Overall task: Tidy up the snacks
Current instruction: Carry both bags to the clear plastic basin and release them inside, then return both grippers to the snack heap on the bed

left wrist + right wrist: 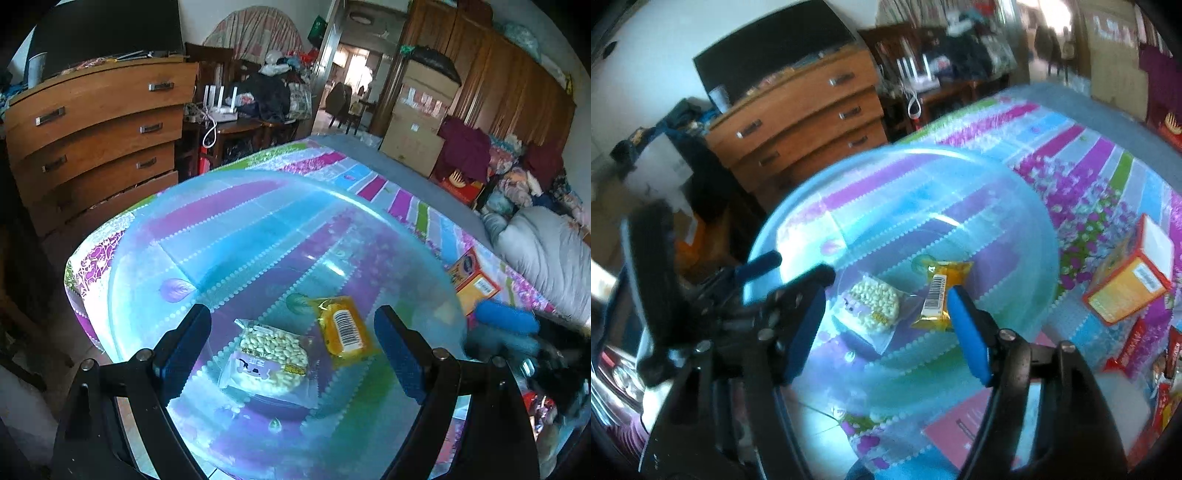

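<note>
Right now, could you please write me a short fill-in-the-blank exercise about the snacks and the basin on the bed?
1. The clear blue basin holds ____ snack packets.
2. The packet with the barcode is ____ in colour.
3. The orange box lies ____ the basin, on the striped bedspread.
4. The right tool has nothing between its pads, so it is ____.

Missing words: two; yellow; outside; open
</note>
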The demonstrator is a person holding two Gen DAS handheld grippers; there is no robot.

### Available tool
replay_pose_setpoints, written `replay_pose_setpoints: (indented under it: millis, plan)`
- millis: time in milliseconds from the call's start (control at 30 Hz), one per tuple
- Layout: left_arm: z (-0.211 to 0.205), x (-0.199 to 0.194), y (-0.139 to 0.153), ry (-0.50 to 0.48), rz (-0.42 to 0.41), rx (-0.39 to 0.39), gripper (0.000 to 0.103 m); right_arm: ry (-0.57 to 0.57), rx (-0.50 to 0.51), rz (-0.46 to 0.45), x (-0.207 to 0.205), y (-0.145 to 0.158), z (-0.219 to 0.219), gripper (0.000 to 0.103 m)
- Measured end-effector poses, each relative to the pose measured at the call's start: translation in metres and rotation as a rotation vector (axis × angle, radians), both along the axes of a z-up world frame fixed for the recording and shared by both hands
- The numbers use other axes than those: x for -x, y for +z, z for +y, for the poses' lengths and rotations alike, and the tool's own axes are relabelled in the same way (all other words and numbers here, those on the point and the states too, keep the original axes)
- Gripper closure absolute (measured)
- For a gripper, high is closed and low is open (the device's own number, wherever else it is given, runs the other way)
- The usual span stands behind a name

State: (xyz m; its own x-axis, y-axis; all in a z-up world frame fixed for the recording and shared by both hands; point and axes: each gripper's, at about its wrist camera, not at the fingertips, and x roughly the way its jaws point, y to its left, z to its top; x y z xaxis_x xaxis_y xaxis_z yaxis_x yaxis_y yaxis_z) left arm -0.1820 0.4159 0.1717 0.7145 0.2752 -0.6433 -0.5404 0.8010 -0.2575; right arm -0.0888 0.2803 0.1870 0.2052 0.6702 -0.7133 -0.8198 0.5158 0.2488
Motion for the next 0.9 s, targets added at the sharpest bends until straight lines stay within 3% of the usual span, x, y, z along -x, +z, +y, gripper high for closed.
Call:
replay_pose_setpoints:
  millis: [67,200,333,533,700,900]
  plan:
    - [-0.009,0.009,0.007,-0.022,-0.032,-0.014,0.012,-0.024,-0.031,-0.045,0.02,0.0,-0.032,0.027]
    - [-0.037,0.021,0.023,-0.09,-0.08,-0.052,0.012,-0.119,-0.018,-0.062,0.053,-0.026,-0.104,0.026]
    - [-0.073,0.021,0.035,-0.164,-0.113,-0.06,0.012,-0.252,0.068,-0.025,0.067,-0.065,-0.189,0.026]
    - [-0.147,0.004,0.042,-0.337,-0.133,-0.066,0.012,-0.546,0.19,0.102,0.045,-0.122,-0.32,0.026]
    - [-0.229,-0.013,0.03,-0.538,-0.084,-0.085,0.012,-0.631,0.168,0.116,0.022,-0.133,-0.364,0.026]
    - [-0.309,-0.03,0.004,-0.761,-0.005,-0.042,0.012,-0.6,0.143,0.059,-0.008,-0.122,-0.368,0.026]
